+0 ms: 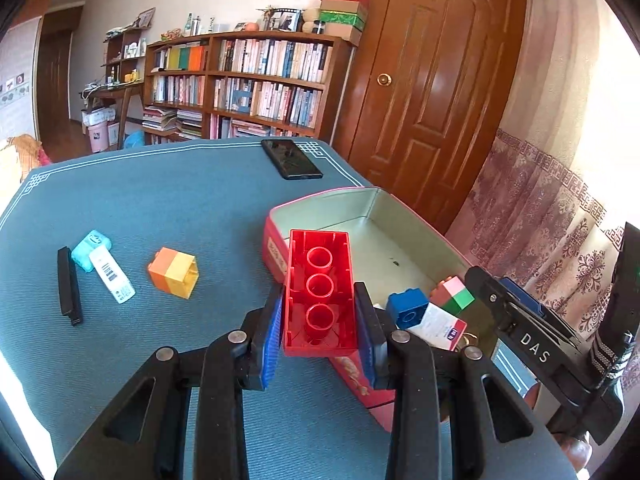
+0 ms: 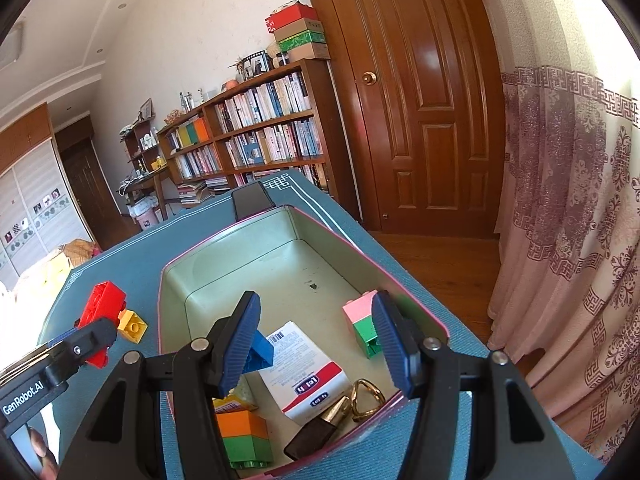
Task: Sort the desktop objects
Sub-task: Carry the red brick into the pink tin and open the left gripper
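Left gripper (image 1: 320,316) has its two blue pads clamped on the long sides of a red brick (image 1: 319,294), hollow underside facing the camera, held up just at the near-left wall of the pink tin box (image 1: 276,240). Right gripper (image 2: 314,340) hangs over the near end of that box with its jaws spread wide and nothing between them.

Inside the box, seen from the right wrist: a blue brick (image 2: 262,350) at about 9 o'clock from the box's middle, a pink-and-green brick (image 2: 362,324) at 3 o'clock against the right wall, a white carton with a red band (image 2: 308,372) toward 6 o'clock, and beyond it a gold ring (image 2: 366,398), a dark lipstick-like tube (image 2: 316,436) and an orange-and-green brick (image 2: 244,436) in the near corners.

On the blue-green table mat (image 1: 160,200), out at 9 o'clock from the box, lie an orange-and-yellow brick (image 1: 174,272), a white tube with a barcode (image 1: 112,276), a teal case (image 1: 91,254) touching it, and a black bar (image 1: 69,286). A dark phone (image 1: 291,159) sits at 12 o'clock, by the far edge.
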A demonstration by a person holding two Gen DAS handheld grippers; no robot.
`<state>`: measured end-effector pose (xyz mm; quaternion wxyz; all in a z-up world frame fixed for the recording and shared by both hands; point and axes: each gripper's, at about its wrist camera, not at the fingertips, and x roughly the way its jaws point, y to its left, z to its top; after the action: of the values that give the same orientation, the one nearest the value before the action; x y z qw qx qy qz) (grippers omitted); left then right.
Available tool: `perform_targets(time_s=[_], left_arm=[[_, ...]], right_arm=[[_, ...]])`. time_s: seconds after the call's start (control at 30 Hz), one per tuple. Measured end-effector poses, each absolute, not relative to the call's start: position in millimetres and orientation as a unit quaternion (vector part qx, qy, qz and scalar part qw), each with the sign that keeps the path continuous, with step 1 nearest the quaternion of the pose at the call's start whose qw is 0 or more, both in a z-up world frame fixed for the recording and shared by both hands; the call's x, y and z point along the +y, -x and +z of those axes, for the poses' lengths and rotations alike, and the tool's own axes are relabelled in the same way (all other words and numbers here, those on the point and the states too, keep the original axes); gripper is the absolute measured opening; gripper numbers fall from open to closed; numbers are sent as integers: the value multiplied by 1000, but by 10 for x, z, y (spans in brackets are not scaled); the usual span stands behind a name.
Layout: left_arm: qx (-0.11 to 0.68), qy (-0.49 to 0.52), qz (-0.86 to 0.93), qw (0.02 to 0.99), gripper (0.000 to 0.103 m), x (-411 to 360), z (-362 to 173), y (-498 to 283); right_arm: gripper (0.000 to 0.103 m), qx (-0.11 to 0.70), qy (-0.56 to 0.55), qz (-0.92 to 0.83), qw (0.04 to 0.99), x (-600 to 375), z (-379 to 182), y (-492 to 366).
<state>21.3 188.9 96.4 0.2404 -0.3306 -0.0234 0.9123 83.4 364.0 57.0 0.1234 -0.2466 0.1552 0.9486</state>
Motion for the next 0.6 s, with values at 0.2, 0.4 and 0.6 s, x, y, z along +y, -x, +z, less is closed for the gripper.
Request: perform_targets(time_s=[0.2,0.4,0.6], left_arm=[[-22,341,895,286,35,2159,955,-281],[-26,354,877,324,36,2388,929,-304],[-40,358,880,310,65,2322,883,-314]], right_arm=[[63,171,235,945,148,3809,623,-880],[63,176,230,944,158,3879,663,-881],[66,174,230,945,157,3867,660,-876]])
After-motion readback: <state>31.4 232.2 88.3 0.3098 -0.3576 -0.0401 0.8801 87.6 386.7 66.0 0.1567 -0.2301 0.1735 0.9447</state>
